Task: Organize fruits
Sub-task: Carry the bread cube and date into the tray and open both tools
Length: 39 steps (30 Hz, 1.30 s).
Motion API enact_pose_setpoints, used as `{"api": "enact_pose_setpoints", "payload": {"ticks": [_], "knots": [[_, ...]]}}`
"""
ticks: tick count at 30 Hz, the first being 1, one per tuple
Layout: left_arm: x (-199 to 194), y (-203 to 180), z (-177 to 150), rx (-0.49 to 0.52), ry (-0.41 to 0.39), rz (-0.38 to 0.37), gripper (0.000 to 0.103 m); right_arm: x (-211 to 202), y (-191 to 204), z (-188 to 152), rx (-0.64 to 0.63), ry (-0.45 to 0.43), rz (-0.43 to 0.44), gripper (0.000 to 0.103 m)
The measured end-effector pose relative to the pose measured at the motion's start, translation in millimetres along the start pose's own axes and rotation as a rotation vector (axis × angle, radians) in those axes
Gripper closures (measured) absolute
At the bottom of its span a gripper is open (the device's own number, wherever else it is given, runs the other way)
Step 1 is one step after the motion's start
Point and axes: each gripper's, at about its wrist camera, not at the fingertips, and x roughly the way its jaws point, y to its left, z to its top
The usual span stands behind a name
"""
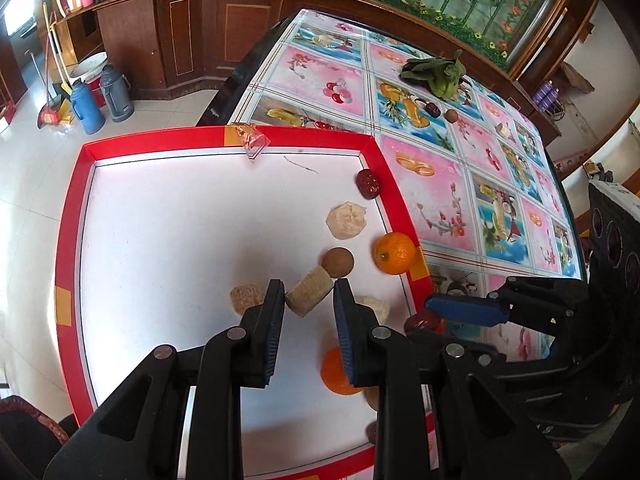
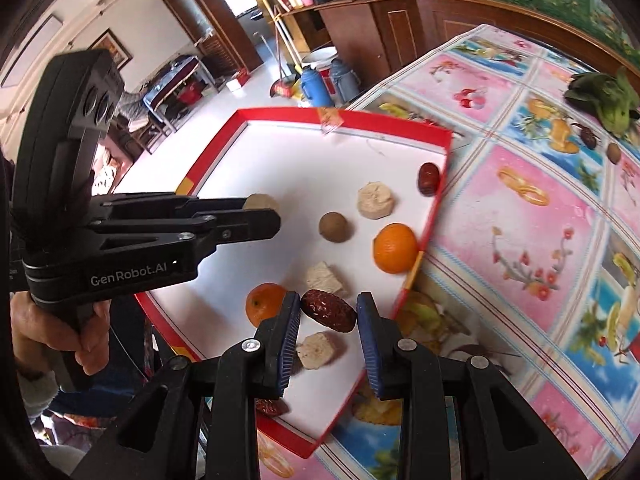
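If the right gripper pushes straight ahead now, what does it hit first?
Probably the red date: it lies just beyond the right gripper, between the open fingertips. A pale banana chunk sits lower between the fingers, though depth is unclear.

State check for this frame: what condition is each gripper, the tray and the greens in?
left gripper: open, banana piece between its fingers
right gripper: open, red date between its fingers
red tray: lidless, holding fruit
leafy greens: on the tablecloth, outside the tray
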Motion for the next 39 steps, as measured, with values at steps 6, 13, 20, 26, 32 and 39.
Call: {"api": "enact_pose_setpoints", "payload": {"ticks": [6,13,20,26,32,39], "knots": [[9.6,6.1,9.7,0.017,0.013,0.006,0.08,15.9,5.1,-1.9,-0.015,0.041,-0.008,0.074],[24.6,11.7,18.7,0.023,0.041,0.009,0.08,27.3,3.5,-4.0,-0.017,0.071,-0.029,0.074],[36.0,12.1,20.9,0.03,0.065,0.01,0.08,34.3,3.9,-3.2,-0.031,0.088,-0.028,0.073],[38.1,12.4,21.4,0.025,0.063,0.018,0.08,37.3,2.8,-0.7,-0.027,0.088,-0.019,0.072],[38.7,10.0,22.7,0.02,0.063,0.036,0.08,25.8,1.2,0.9,-0.016,0.057,-0.004,0.06],[33.9,7.1,24.0,-0.001,0.05,0.056,0.053,3.8,-11.7,2.0,0.032,0.008,-0.001,0.059]]}}
